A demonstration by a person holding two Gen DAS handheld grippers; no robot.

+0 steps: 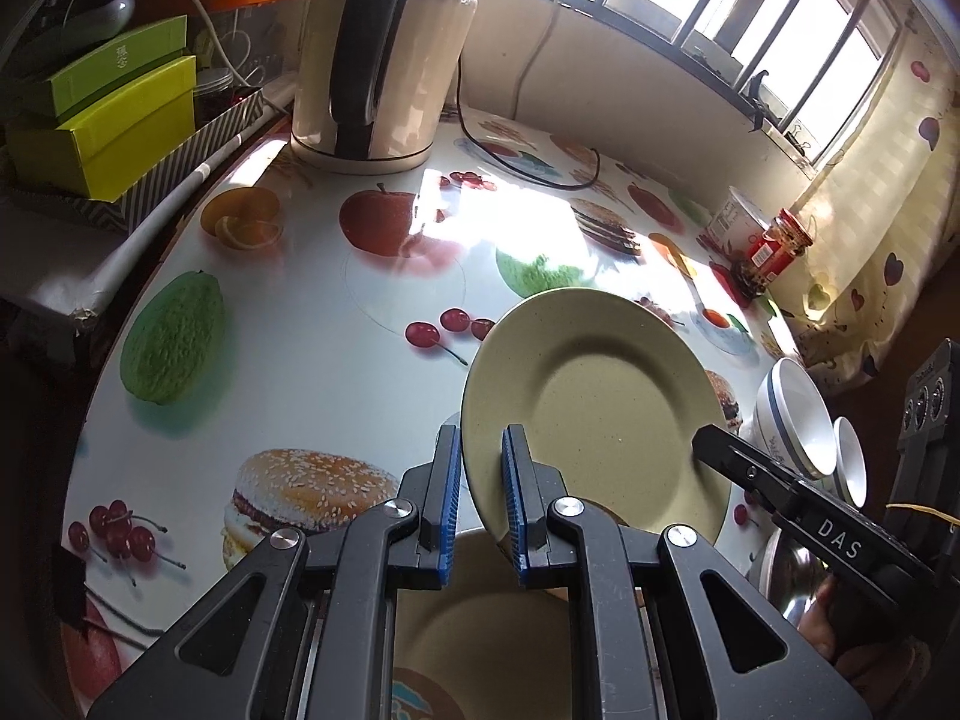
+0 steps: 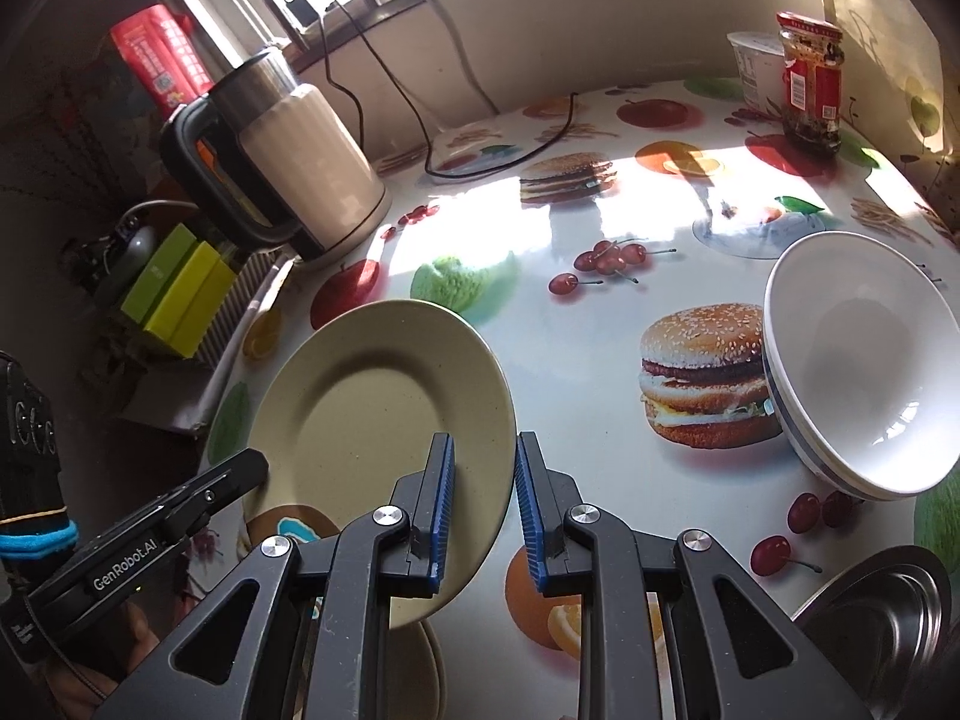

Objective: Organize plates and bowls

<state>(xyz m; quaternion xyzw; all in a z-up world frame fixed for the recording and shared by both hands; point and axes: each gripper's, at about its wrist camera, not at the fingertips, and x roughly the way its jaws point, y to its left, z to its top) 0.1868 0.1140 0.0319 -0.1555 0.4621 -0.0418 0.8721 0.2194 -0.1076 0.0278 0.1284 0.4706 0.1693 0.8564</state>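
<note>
Both grippers grip one beige plate (image 1: 600, 408) by opposite edges, and it hangs tilted above the fruit-printed table (image 1: 312, 372), clear of the surface. To do this step well, the two hands should travel as one — same pace, same tilt — since a twist between them could lever the rim out of a grip. My judgement is that the plate is bound for a stack, perhaps the second plate (image 1: 480, 630) lying just below and nearer the cameras, so it should be levelled before lowering.

In the left wrist view, the left gripper (image 1: 482, 495) has its jaws drawn narrow, with the plate's near-left rim pinched between the blue pads (image 1: 451, 504). In the right wrist view, the right gripper (image 2: 485, 510) holds the opposite rim, also narrowed, though a sliver of gap shows beside one pad (contact there looks lighter). White bowls (image 2: 864, 360) lean well apart to the right, with a steel bowl (image 2: 882, 612) nearer the camera.
</note>
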